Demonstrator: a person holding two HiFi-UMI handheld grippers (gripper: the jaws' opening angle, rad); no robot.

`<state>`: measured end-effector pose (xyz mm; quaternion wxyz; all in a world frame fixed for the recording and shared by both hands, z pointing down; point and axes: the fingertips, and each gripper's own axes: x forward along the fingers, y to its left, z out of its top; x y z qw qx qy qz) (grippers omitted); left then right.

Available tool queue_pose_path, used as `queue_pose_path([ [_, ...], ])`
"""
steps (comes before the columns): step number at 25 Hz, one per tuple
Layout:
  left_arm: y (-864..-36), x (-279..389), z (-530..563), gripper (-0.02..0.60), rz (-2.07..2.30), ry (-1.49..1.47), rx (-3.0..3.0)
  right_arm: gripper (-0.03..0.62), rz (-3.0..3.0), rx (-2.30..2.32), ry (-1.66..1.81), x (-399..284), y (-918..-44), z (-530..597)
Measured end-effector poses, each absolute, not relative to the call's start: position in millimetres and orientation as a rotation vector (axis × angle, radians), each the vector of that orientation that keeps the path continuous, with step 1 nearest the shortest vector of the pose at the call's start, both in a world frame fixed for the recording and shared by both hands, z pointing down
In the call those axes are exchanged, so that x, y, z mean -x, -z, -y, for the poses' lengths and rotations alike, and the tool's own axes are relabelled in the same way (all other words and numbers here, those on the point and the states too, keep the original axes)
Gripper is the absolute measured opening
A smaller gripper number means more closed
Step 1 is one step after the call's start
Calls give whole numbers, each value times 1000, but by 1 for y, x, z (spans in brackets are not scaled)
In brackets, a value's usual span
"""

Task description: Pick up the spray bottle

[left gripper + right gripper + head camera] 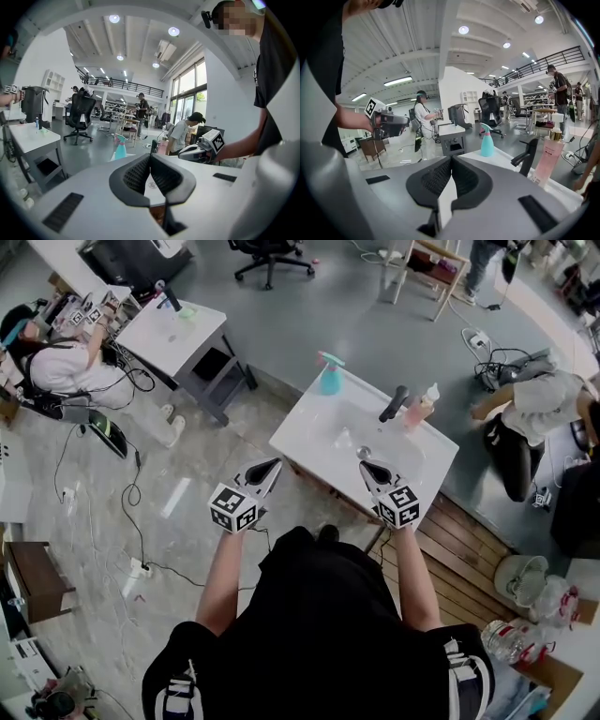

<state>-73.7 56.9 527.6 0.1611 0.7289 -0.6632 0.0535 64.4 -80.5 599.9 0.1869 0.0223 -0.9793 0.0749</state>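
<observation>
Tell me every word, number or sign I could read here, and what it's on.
No text here can be read.
Marker cubes: black-and-white square patterns only, no letters.
Pink bottle: any label is too blurred to read.
Teal spray bottle: no print visible.

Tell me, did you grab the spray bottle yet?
Not yet. Nothing looks done: the teal spray bottle stands untouched at the far corner of the white sink. In hand: nothing; the left gripper and right gripper hover near the sink's near edge, fingers closed and empty. Left to do: reach across, open the fingers, close them on the bottle and lift it.
</observation>
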Motion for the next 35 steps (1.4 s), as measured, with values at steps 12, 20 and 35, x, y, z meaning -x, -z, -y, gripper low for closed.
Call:
queue_pose_path([
  [12, -543, 118, -18, 23, 1866, -148, -2082, 17, 2723, -123, -224, -46, -609, 116],
  [20, -536, 187, 44, 23, 1815, -130, -2145, 17, 2697, -218, -216, 3, -602, 165],
  [35, -542, 275, 146, 23, 1615, -170, -2290, 17, 2656, -357, -239, 83, -602, 225],
])
